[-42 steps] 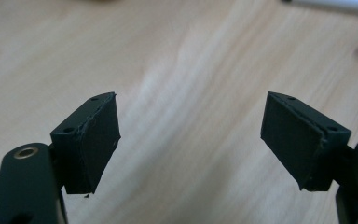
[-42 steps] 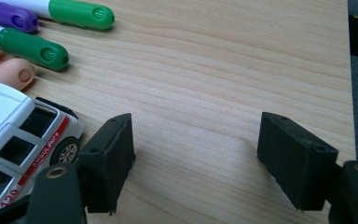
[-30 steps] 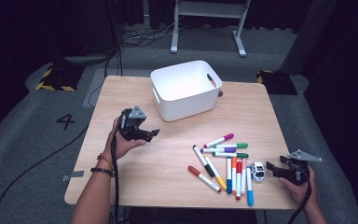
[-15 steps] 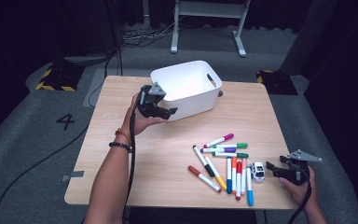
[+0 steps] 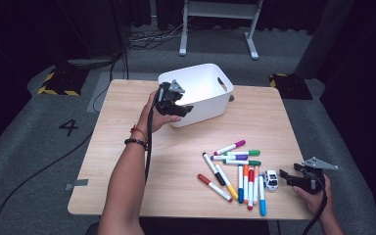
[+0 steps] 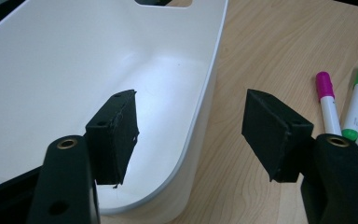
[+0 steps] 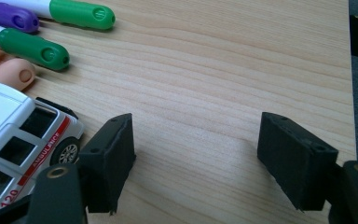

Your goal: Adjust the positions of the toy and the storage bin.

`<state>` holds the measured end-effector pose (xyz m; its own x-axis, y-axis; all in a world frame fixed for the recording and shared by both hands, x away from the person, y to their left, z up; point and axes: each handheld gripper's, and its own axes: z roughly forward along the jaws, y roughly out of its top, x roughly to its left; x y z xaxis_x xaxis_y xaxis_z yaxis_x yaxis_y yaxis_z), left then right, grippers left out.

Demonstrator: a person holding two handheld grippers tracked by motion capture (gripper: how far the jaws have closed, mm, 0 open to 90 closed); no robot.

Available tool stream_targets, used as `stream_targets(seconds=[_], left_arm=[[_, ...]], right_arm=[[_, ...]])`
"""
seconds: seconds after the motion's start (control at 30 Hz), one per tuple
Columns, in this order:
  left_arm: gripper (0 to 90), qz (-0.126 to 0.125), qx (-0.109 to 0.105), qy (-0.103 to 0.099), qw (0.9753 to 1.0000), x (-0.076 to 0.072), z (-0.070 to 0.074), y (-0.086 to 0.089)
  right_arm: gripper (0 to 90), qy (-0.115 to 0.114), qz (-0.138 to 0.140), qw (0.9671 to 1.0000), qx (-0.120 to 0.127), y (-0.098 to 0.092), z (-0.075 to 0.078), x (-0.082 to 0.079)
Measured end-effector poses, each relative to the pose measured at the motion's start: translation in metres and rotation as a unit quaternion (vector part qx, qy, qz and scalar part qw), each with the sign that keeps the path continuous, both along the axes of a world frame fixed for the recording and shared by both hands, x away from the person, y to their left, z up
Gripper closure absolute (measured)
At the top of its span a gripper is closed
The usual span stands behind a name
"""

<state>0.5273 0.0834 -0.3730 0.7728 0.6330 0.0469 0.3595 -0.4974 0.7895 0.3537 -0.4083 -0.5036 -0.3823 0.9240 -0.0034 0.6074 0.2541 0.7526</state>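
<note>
High view shows the left hand-held gripper [image 5: 182,108] held up at the near left rim of the white bin [image 5: 203,83], which sits at about twelve o'clock on the tabletop [image 5: 142,181]. Left gripper view has its jaws standing wide apart with nothing between them, one jaw over the bin's empty inside, the other over bare wood outside the wall. Pink, green and purple markers [image 6: 328,105] lie off at three o'clock in that view. At about four o'clock on the tabletop, the right hand-held gripper [image 5: 288,175] rests low near the edge, jaws also spread apart and empty. A small white toy ambulance [image 5: 271,179] stands just beside it, at nine o'clock from the gripper. The scattered markers [image 5: 235,169] lie just beyond the ambulance, well apart from the bin.
</note>
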Motion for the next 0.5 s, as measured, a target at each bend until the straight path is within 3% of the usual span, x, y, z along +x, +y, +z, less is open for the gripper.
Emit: stream_targets(seconds=[0.1,0.17,0.2,0.27,0.3,0.33,0.37,0.4,0.5], left_arm=[[42.6,0.001,0.012,0.000,0.9999,0.004,-0.002,-0.006],[50.6,-0.013,0.017,0.011,0.9997,0.006,-0.003,-0.009],[52.9,-0.006,0.021,0.007,0.9997,0.007,-0.005,-0.012],[60.9,-0.024,0.048,0.010,0.9985,0.010,-0.006,-0.013],[64.7,-0.023,0.062,0.012,0.9977,0.010,-0.007,-0.015],[68.1,-0.023,0.062,0.012,0.9977,0.010,-0.007,-0.015],[70.6,-0.025,0.083,0.015,0.9962,0.011,-0.009,-0.017],[74.1,-0.027,0.086,0.015,0.9958,0.012,-0.009,-0.017],[78.6,-0.029,0.057,0.028,0.9976,0.012,-0.011,-0.016]], right_arm=[[27.5,0.000,0.000,1.0000,0.000,0.000,0.000,0.000],[27.5,0.000,0.000,1.0000,0.000,0.000,0.000,0.000],[27.5,0.000,0.000,1.0000,0.000,0.000,0.000,0.000],[27.5,0.000,0.000,1.0000,0.000,0.000,0.000,0.000],[27.5,0.000,0.000,1.0000,0.000,0.000,0.000,0.000],[27.5,0.000,0.000,1.0000,0.000,0.000,0.000,0.000],[27.5,0.000,0.000,1.0000,0.000,0.000,0.000,0.000],[27.5,0.000,0.000,1.0000,0.000,0.000,0.000,0.000],[27.5,0.000,0.000,1.0000,0.000,0.000,0.000,0.000]])
